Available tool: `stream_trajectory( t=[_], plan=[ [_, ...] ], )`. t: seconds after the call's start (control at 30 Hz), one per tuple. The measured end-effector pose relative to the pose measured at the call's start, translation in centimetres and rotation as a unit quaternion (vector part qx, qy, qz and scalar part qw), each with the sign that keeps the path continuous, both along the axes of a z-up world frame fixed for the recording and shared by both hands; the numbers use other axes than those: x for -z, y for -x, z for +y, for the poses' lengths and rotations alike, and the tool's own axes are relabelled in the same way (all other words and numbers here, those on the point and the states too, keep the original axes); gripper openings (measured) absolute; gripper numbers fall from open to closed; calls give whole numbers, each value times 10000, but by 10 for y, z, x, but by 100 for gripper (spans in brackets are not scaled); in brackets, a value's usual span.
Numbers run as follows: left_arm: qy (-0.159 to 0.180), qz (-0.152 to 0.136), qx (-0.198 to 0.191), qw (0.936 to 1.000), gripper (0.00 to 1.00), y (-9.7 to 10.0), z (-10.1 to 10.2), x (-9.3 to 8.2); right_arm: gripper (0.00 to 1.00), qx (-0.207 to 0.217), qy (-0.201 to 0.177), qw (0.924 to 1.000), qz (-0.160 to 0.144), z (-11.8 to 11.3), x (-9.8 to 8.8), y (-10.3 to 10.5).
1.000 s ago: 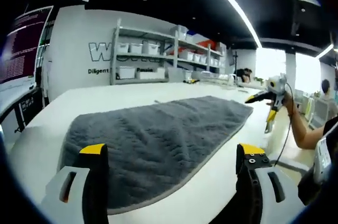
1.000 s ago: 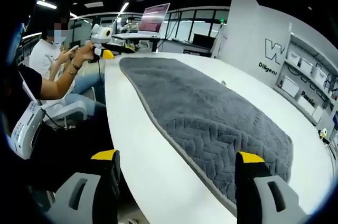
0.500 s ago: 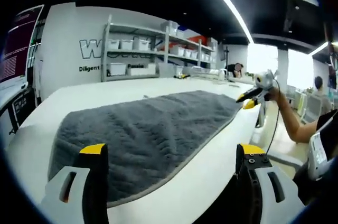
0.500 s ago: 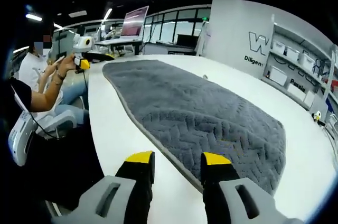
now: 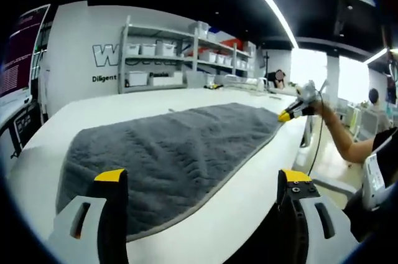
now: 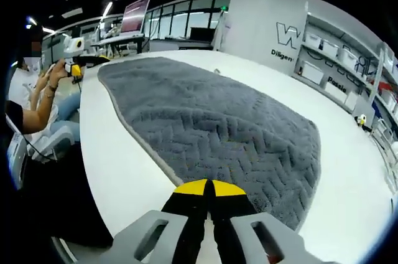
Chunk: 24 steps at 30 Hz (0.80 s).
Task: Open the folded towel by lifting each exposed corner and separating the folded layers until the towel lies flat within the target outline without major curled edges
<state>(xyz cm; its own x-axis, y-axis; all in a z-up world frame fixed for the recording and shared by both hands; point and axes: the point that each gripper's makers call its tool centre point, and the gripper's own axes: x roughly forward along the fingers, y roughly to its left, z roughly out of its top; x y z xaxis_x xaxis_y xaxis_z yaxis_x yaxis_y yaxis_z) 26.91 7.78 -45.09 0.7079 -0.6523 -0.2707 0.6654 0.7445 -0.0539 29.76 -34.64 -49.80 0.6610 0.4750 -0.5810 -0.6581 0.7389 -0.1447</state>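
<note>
The grey herringbone-textured towel lies spread on the white tabletop, directly ahead of both tools; the right gripper, yellow tips clenched together, grasps nothing at its near edge; the left gripper is released, jaws wide, before the opposite end.

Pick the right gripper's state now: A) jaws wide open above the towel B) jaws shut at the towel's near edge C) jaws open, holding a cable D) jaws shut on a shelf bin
B: in the right gripper view the right gripper has its yellow-tipped jaws together, right at the near hem of the grey towel.
</note>
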Motion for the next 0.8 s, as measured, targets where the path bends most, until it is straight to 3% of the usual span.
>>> stream_trajectory(
  t=[0.17,0.4,0.8],
  plan=[
    [-12,26,14,10000,98,1,-3,1,0,-48,-66,9999,123,-1,0,0],
    [-23,-2,71,10000,98,3,-6,-1,0,-206,144,9996,154,-5,0,9],
    [-76,22,74,9999,98,6,-3,1,0,-224,-166,9995,130,-9,0,18]
  ],
)
